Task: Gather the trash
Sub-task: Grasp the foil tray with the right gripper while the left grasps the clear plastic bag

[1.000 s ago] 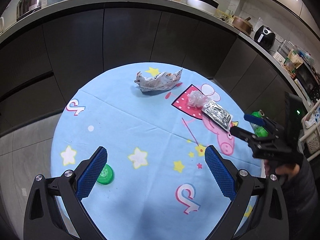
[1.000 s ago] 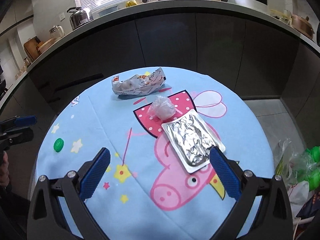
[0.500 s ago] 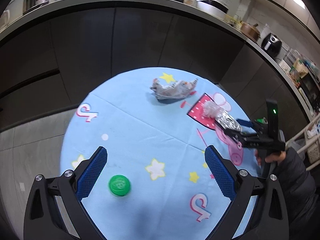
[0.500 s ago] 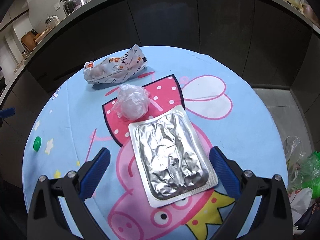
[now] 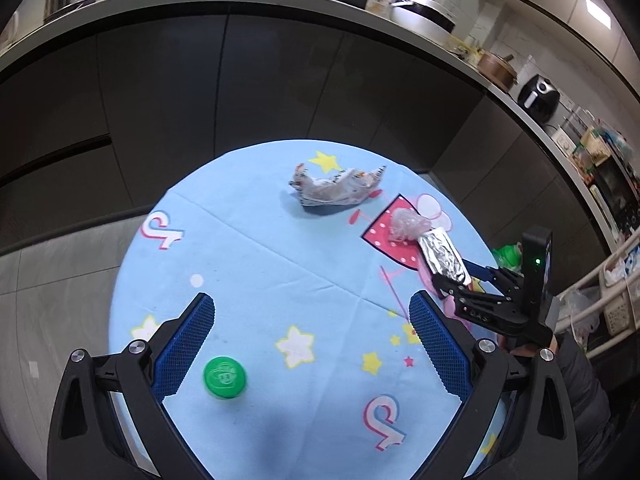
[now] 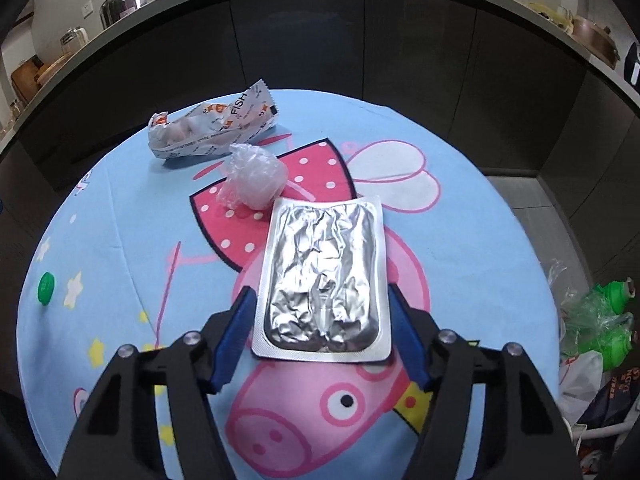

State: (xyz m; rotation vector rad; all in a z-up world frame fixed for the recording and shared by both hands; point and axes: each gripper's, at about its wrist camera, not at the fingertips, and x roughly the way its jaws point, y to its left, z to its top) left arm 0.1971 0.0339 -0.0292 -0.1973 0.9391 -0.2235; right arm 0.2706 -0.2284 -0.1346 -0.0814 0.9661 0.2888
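Note:
A silver foil pack lies flat on the round table's blue cartoon cloth. My right gripper straddles its near end, the blue pads close to its two long edges; contact is unclear. A crumpled clear plastic ball touches the pack's far end, and a crumpled white snack wrapper lies beyond. My left gripper is open and empty over the table's near left. A green bottle cap lies just inside its left finger. The foil pack and right gripper also show in the left wrist view.
A bag of trash with green bottles sits on the floor right of the table. Dark cabinets under a curved counter ring the far side. A white rack stands at the right.
My right gripper has moved forward over the foil pack and its fingers have narrowed around it. My left gripper has shifted so the green cap now lies between its fingers.

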